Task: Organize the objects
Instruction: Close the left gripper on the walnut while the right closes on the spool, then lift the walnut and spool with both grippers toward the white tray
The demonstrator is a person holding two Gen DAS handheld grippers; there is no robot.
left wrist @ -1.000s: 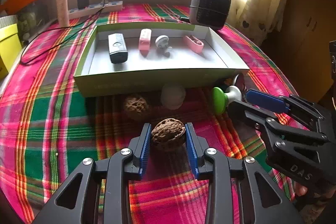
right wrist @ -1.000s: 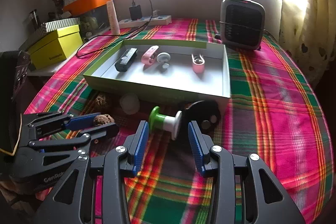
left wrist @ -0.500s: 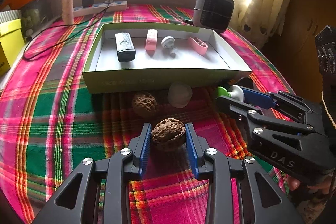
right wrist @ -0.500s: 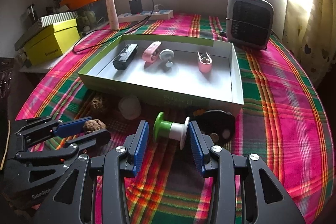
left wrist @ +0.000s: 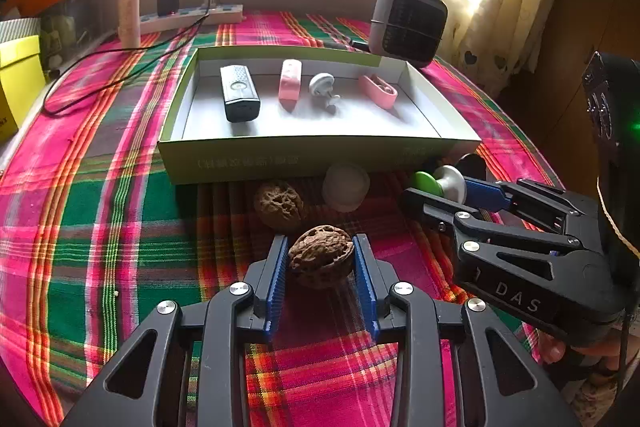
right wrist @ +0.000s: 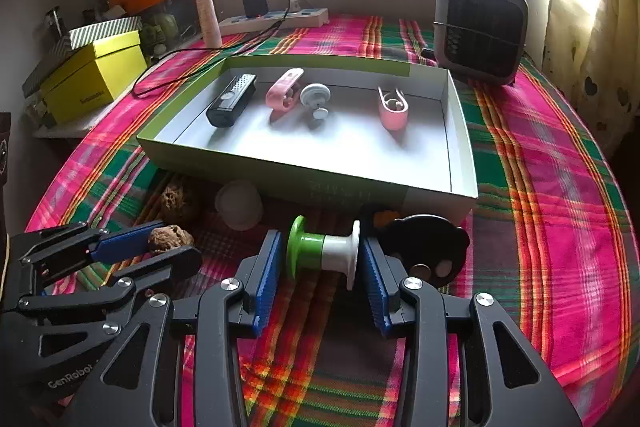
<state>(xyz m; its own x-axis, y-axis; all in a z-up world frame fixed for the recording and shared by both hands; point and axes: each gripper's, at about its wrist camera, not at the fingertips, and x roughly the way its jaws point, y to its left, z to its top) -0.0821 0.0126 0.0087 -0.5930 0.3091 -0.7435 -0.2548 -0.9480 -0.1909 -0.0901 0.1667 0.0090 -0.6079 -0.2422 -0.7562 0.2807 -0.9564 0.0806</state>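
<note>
While clamped by the left gripper [left wrist: 321, 261], walnut [left wrist: 320, 255] off the cloth; green-and-white spool [right wrist: 323, 251] pinched endwise by the right gripper [right wrist: 320, 263], near the tray [right wrist: 312, 183].

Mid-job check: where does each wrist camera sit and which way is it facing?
Left wrist: on the left gripper, angled down over its jaws closed on a walnut; the right gripper shows.
Right wrist: on the right gripper, jaws around a green-white spool; the left gripper shows.
Shared: both face the open box, heater and window.
</note>
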